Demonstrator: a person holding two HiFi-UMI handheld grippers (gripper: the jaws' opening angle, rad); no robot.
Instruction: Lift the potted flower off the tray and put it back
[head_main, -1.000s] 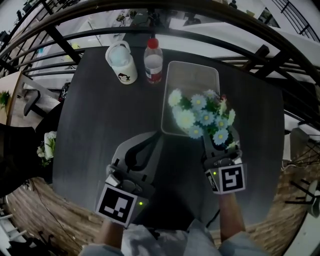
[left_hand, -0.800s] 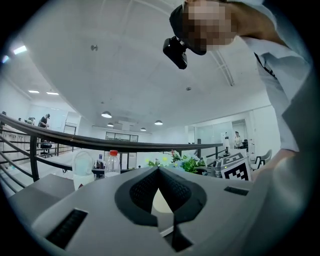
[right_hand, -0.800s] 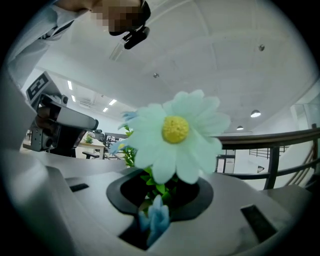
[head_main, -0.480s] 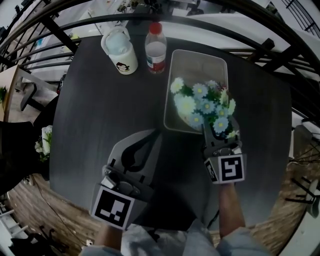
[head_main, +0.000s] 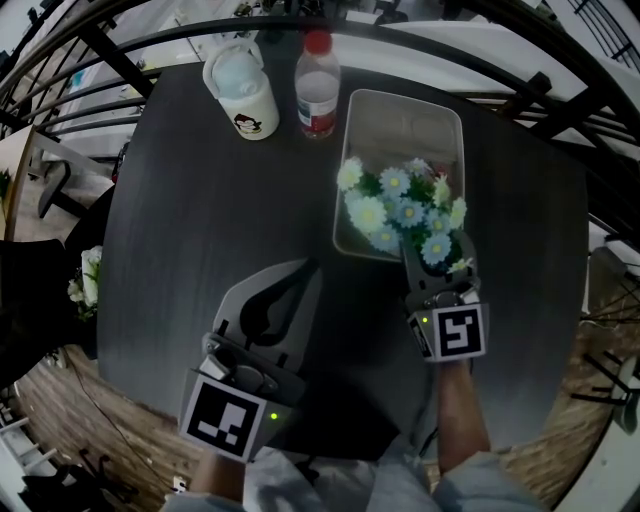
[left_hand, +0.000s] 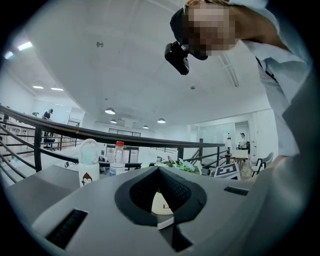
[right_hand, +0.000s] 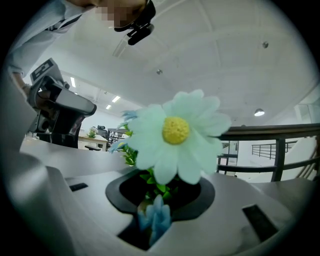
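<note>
Pale blue-white petals, yellow centres and green leaves are seen on the potted flower (head_main: 400, 210). The tray (head_main: 405, 115) is shown off-white and the table (head_main: 200, 200) dark grey. A red cap and label mark the clear bottle (head_main: 318, 85), and a black cartoon figure is printed on the white cup (head_main: 243, 95).

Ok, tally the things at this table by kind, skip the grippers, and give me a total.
cup: 1
bottle: 1
tray: 1
potted flower: 1
Total: 4
</note>
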